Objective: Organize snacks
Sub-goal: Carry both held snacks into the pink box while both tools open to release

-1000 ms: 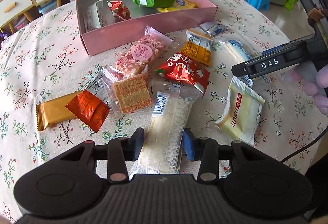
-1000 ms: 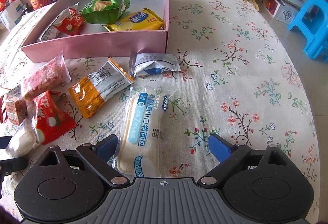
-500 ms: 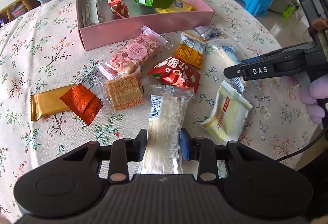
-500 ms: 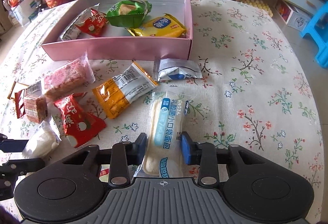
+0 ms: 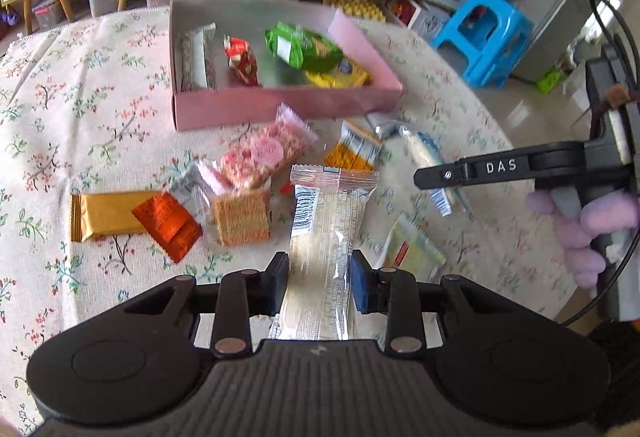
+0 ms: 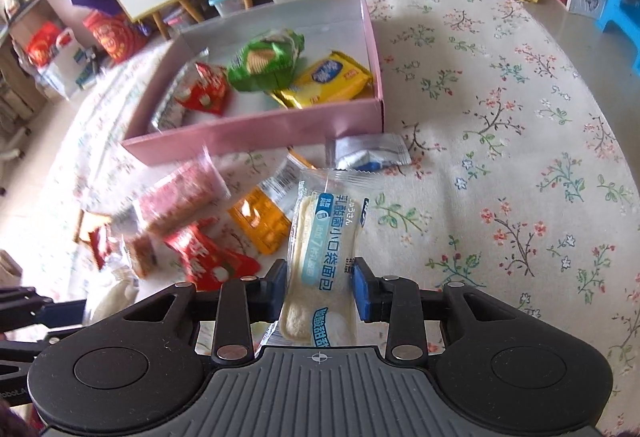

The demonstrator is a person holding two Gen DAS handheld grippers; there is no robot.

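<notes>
My left gripper [image 5: 319, 283] is shut on a long clear-wrapped biscuit pack [image 5: 326, 237] and holds it lifted above the table. My right gripper [image 6: 320, 287] is shut on a white and blue bread pack [image 6: 326, 249], also lifted. The pink box [image 5: 280, 103] stands at the far side of the table and holds a green bag [image 5: 302, 45], a red pack [image 5: 241, 59], a yellow pack [image 5: 340, 75] and a silver pack. The box also shows in the right wrist view [image 6: 256, 133]. Several snacks lie loose on the floral tablecloth between the grippers and the box.
Loose snacks include a gold bar [image 5: 106, 215], an orange-red pack [image 5: 168, 223], a pink cracker pack [image 5: 266, 153], an orange pack [image 6: 262, 217] and a silver-blue sachet [image 6: 366, 153]. A blue stool [image 5: 486, 33] and drawers stand beyond the table.
Both grippers closed on their packs and lifted them off the table; the views have risen and tilted toward the pink box.
</notes>
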